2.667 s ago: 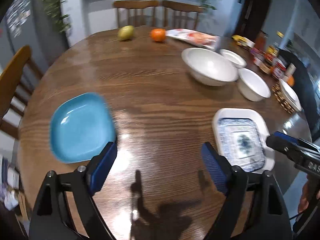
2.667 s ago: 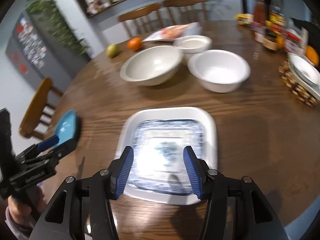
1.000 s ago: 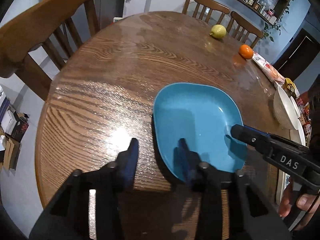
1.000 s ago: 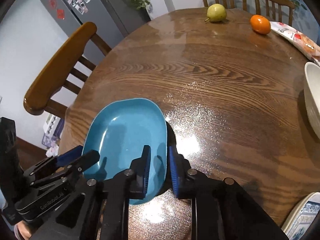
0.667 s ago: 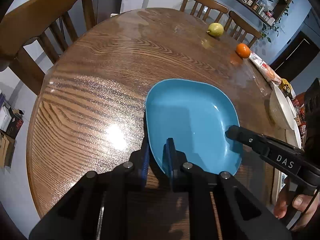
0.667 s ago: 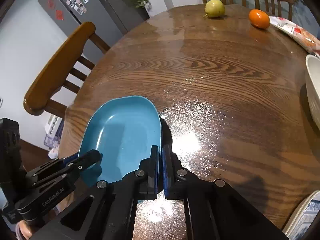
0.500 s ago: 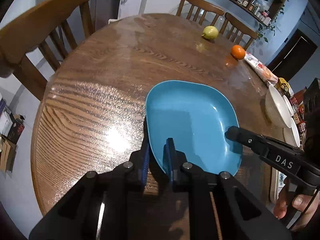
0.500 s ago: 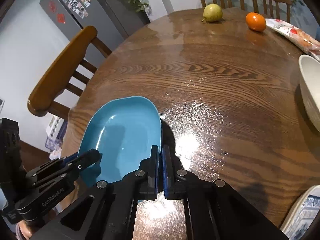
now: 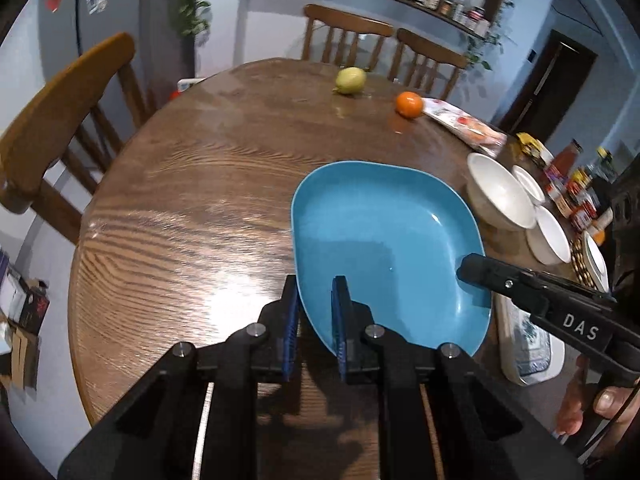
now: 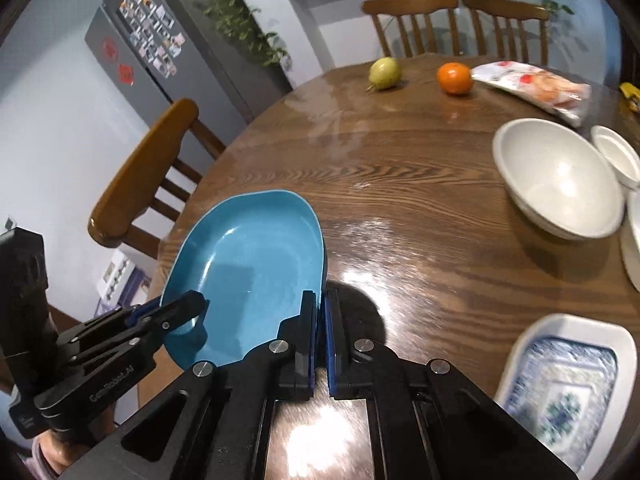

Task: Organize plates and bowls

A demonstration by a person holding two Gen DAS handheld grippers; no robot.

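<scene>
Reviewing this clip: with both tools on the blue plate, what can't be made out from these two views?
- Blue plate: its underside, so whether it is clear of the table, is hidden in both views.
- Patterned tray: right wrist view blurs it; the right tool covers it in the left wrist view.
- Third white bowl: cut by the right wrist frame edge.
- Jar labels: too small, left wrist view.

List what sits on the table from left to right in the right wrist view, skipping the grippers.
Blue plate → pear → orange → snack bag → big white bowl
</scene>
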